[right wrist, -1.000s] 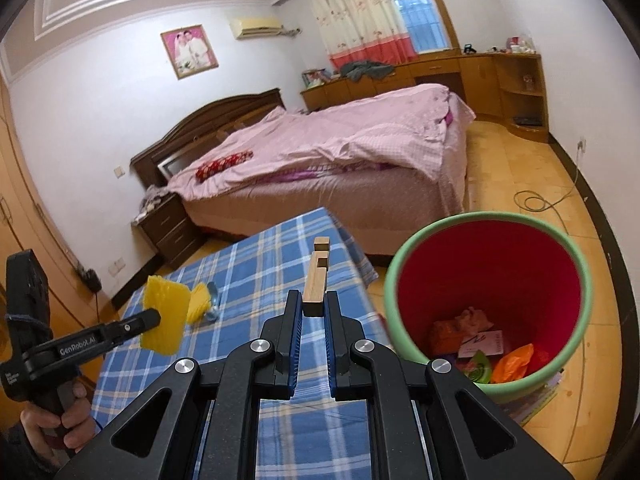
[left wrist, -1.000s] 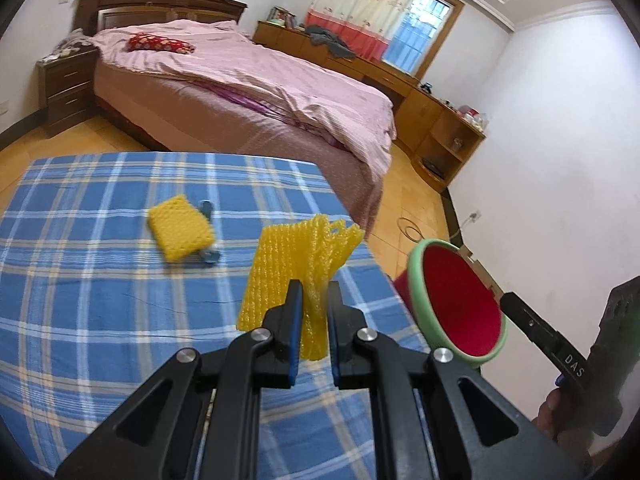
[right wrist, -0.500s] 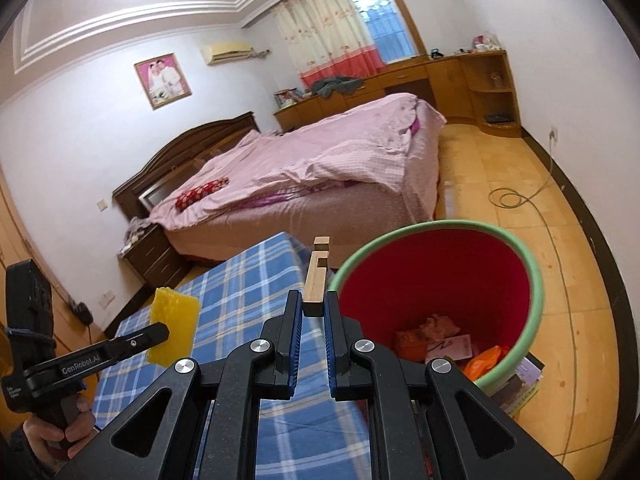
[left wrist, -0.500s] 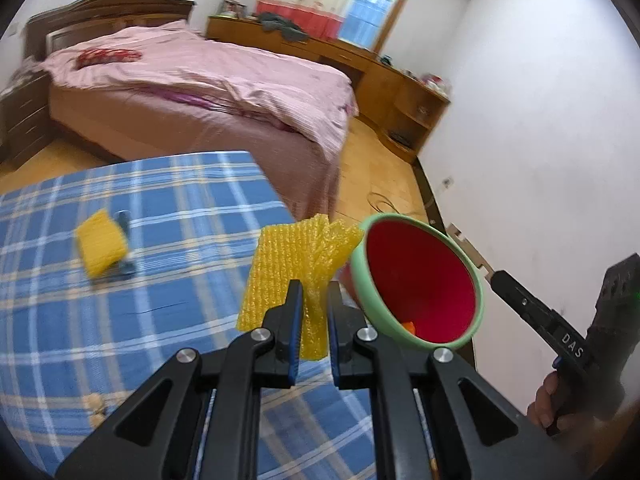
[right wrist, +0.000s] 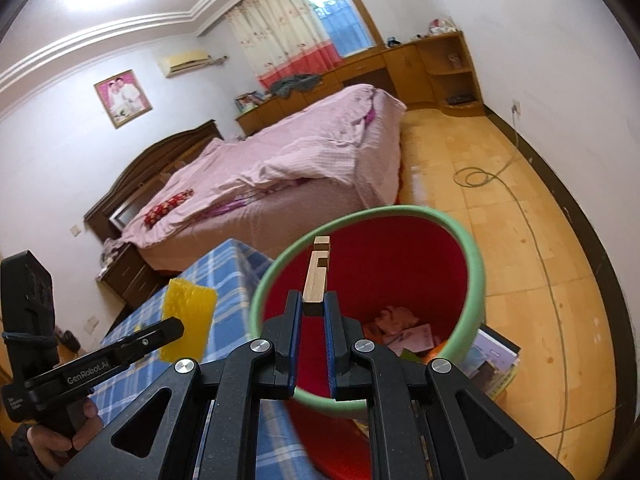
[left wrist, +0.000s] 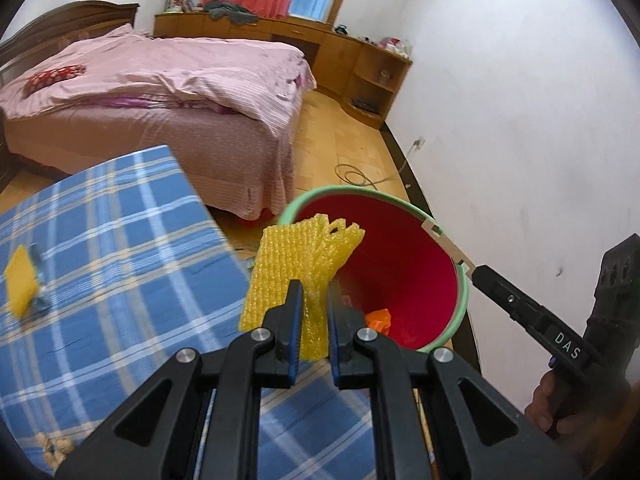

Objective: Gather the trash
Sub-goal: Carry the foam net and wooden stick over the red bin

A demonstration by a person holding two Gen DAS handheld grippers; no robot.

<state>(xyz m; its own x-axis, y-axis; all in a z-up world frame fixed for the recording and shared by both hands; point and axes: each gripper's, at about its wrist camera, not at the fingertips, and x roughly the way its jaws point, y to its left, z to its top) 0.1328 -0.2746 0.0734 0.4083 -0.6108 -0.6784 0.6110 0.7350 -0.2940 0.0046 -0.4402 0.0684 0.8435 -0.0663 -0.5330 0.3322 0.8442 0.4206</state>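
Left tool [left wrist: 311, 300] grips yellow foam net [left wrist: 296, 264], right tool [right wrist: 313, 312] a wooden piece [right wrist: 317, 276], both at the bin [right wrist: 476, 272]; neither dropped; another yellow piece [left wrist: 19, 280] remains far left on the table [left wrist: 120, 240]

Yellow foam net [left wrist: 298, 264], bare wooden block [right wrist: 316, 276], checked cloth [left wrist: 108, 248].

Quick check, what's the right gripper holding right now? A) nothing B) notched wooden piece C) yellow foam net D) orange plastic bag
B: in the right wrist view the right gripper is shut on a notched wooden piece that sticks out over the red bucket, while the yellow foam net is in the left gripper.
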